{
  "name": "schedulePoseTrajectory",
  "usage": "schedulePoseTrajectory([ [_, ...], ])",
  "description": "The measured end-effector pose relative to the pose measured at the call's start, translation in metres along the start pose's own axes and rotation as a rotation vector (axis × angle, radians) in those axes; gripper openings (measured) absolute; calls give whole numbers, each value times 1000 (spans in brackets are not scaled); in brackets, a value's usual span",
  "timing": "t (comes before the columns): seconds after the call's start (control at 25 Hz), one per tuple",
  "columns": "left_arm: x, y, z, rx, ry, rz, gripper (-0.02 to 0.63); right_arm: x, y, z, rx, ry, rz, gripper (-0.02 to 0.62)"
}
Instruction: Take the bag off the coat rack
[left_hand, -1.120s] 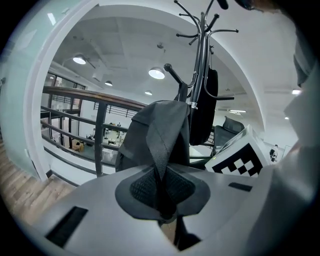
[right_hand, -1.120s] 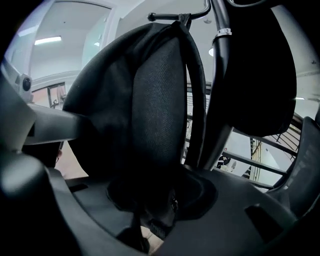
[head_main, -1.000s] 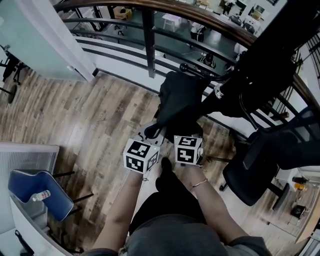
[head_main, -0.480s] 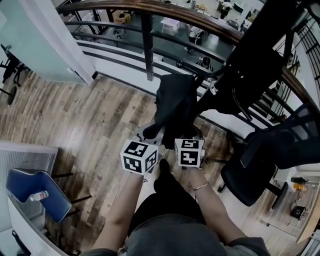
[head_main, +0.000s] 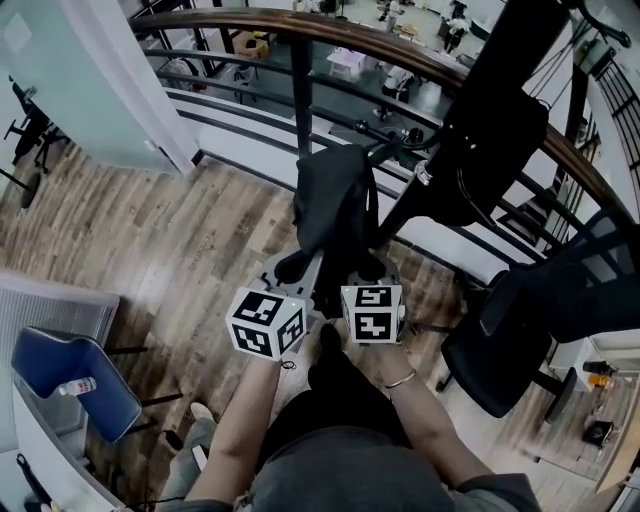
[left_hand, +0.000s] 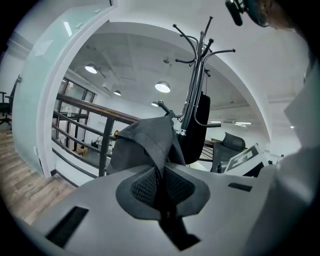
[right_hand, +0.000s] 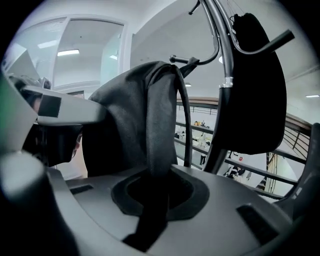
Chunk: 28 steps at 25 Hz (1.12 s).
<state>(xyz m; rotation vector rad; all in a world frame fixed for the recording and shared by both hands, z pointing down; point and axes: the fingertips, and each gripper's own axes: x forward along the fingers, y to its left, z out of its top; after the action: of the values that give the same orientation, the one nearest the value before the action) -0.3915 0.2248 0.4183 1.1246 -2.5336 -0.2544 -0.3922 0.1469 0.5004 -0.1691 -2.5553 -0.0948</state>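
A black fabric bag (head_main: 335, 205) hangs from a hook of the black coat rack (head_main: 440, 150), close to the railing. My left gripper (head_main: 298, 268) is shut on a fold of the bag (left_hand: 145, 142), the cloth pinched between its ribbed pads (left_hand: 145, 187). My right gripper (head_main: 360, 272) has just been closing and is shut on the bag's strap (right_hand: 159, 150), which runs down between its jaws. The two grippers sit side by side under the bag. A second dark item (right_hand: 255, 85) hangs on the rack pole (right_hand: 225, 75) behind.
A dark metal railing (head_main: 300, 90) with a wooden handrail runs behind the rack. A black office chair (head_main: 520, 320) stands at the right, a blue chair (head_main: 70, 385) with a bottle at the lower left. Wooden floor (head_main: 150, 250) lies to the left, beside a glass partition (head_main: 90, 80).
Both grippers have risen with the bag's lower part, which now bunches up closer to the hook. The marker cubes have shifted slightly left in the head view.
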Motion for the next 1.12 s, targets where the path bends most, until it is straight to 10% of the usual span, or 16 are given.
schedulePoseTrajectory([
  [1.12, -55, 14, 76, 19, -189, 120, 35, -26, 54, 78, -116, -142, 128, 48],
])
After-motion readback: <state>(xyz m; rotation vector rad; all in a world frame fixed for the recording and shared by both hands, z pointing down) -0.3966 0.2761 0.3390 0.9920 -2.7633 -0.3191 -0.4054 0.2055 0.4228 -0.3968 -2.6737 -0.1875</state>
